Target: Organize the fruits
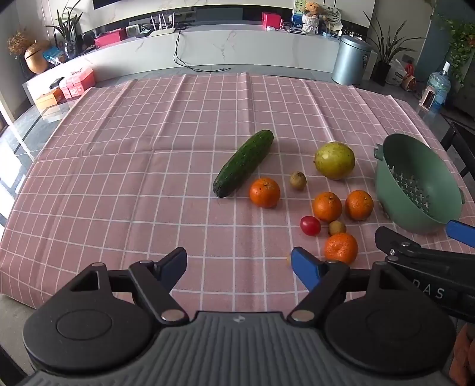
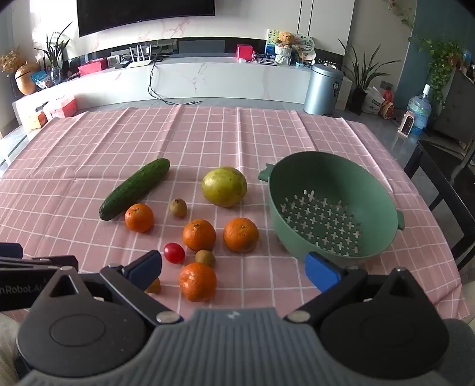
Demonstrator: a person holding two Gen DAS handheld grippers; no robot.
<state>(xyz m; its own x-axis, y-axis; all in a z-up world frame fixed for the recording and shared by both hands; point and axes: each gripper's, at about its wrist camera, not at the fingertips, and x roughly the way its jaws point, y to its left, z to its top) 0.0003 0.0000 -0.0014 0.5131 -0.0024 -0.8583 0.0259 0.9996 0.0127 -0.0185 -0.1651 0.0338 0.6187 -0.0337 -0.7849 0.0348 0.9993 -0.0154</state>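
1. Both grippers' fingers were spread wide, pinching nothing: left gripper (image 1: 239, 264), right gripper (image 2: 234, 268).
2. Oranges (image 2: 199, 234), a cucumber (image 2: 135, 188) and small fruits lay on the desk (image 2: 89, 148), beside an empty green colander (image 2: 332, 205).

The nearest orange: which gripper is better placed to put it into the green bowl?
Probably the right gripper: open, the orange lies between its fingers, bowl beside. The left gripper is farther.

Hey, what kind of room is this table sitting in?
Most likely a home living or dining room: a dark TV screen hangs above a long marble-look media console, with potted plants and a checked pink tablecloth.
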